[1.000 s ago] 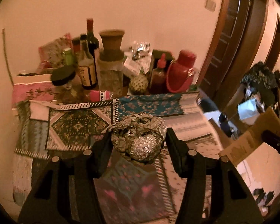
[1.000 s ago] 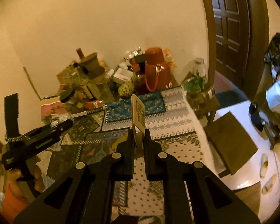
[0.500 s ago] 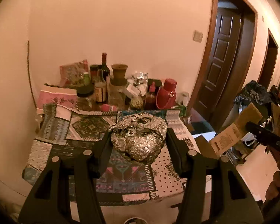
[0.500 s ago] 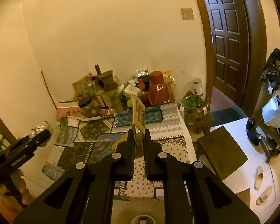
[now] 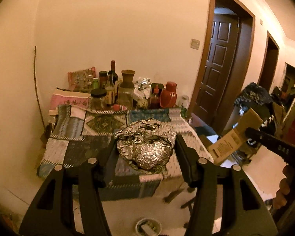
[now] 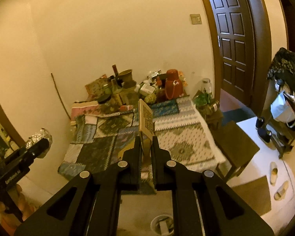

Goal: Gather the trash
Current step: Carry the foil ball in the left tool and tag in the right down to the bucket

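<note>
Left gripper (image 5: pixel 145 146): jaws partway apart, clamped on a crumpled foil ball (image 5: pixel 146 142), which fills the gap between the two fingers at the centre of the left wrist view. The ball is held up in the air in front of the table (image 5: pixel 72 153). In the right wrist view the same ball shows at the left edge, at the tip of that gripper.

Right gripper (image 6: pixel 146 144): jaws nearly together, clamped on a flat cardboard box (image 6: pixel 146 118), which stands upright on edge out of the fingers, centre of frame, printed side facing right. In the left wrist view this box shows at right, tilted, with fingers (image 5: pixel 283 188) of the person's hand at the lower right edge.

Table covered with a patchwork cloth; bottles, jars and a red jug (image 6: pixel 173 85) are crowded at its far end against the wall. A small round white bin (image 6: pixel 162 225) with scraps inside sits on the floor at bottom centre in both views. Dark door (image 6: pixel 234 37) at upper right.
</note>
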Motion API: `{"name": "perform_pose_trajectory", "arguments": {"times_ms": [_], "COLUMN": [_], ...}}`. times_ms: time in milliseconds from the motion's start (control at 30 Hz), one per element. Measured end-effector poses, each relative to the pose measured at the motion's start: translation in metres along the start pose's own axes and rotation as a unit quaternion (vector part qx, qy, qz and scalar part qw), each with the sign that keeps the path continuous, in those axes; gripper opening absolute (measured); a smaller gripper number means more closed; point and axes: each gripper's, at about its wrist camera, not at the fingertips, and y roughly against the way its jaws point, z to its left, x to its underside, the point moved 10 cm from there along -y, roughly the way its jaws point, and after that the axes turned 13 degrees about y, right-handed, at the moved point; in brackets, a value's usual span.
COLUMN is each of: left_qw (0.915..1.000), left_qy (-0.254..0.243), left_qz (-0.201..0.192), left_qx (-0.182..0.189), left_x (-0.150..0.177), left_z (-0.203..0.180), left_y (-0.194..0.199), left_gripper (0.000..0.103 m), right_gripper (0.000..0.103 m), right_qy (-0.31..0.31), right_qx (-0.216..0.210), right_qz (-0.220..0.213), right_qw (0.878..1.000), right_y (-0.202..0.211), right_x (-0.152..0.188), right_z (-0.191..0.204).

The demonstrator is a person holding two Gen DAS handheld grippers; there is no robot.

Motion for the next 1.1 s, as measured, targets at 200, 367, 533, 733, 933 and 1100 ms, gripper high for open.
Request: {"name": "perform_pose_trajectory", "arguments": {"times_ms": [200, 367, 533, 733, 933, 1100], "left_qw": [0.9999, 0.9995, 0.9985, 0.9970, 0.9926, 0.9865], "left_qy": [-0.005, -0.001, 0.001, -0.002, 0.006, 0.019], "left_qz": [0.002, 0.021, 0.048, 0.075, 0.122, 0.160], "left_qx": [0.012, 0.022, 0.026, 0.020, -0.005, -0.029], "left_x": [0.036, 0.063, 0.087, 0.114, 0.159, 0.209], "left_z": [0.019, 0.029, 0.032, 0.033, 0.042, 0.050], "left_y": [0.056, 0.077, 0.081, 0.071, 0.030, -0.021], "left_gripper": [0.055, 0.055, 0.055, 0.055, 0.055, 0.055], "right_gripper": [0.008, 0.008, 0.008, 0.008, 0.008, 0.008], "right_qy": [-0.005, -0.008, -0.013, -0.024, -0.037, -0.040], "right_qx": [0.006, 0.015, 0.022, 0.025, 0.010, -0.005], "right_qz": [0.001, 0.017, 0.044, 0.080, 0.132, 0.170], "right_qw": [1.000, 1.000, 0.999, 0.996, 0.991, 0.985], "right_y": [0.037, 0.056, 0.065, 0.053, 0.015, -0.027], "right_x": [0.035, 0.064, 0.091, 0.123, 0.169, 0.213], "right_z": [0.034, 0.048, 0.052, 0.046, 0.034, 0.018]}}
